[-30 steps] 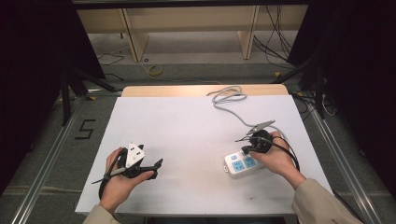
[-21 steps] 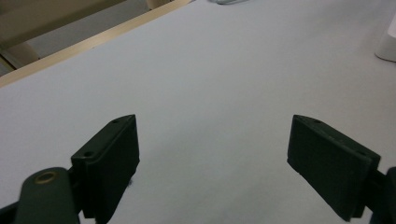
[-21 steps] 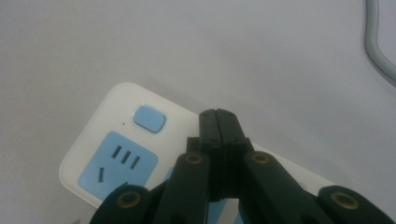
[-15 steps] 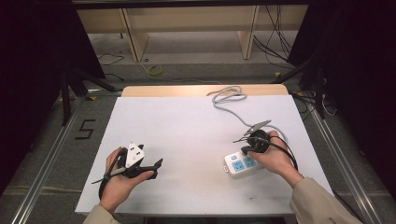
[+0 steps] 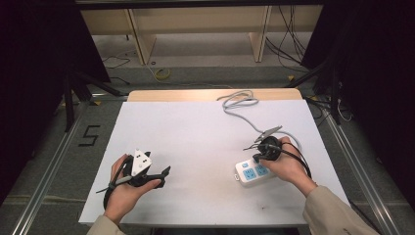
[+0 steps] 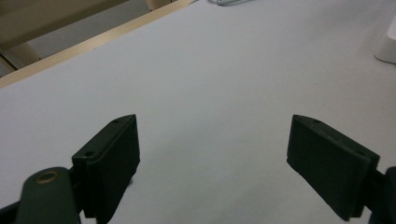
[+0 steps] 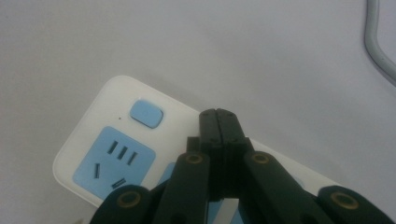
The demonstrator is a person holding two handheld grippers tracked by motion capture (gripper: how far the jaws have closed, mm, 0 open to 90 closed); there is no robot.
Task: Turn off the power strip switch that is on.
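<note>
Nothing has moved since the earlier frames. High view: right gripper (image 5: 259, 155) over power strip (image 5: 249, 172) at table's (image 5: 195, 127) near right. Left gripper view: left gripper (image 6: 212, 163) wide open, empty. Right gripper view: jaws pressed together, holding nothing, above the strip (image 7: 98, 149)

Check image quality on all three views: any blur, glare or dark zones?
High view: white table evenly lit, no glare; both sides of the room fall into black. Left gripper view: black fingers soft, table top flat grey, power strip cut off at the right edge. Right gripper view: shut fingers fairly sharp, power strip clear, slightly dim, cable soft.
</note>
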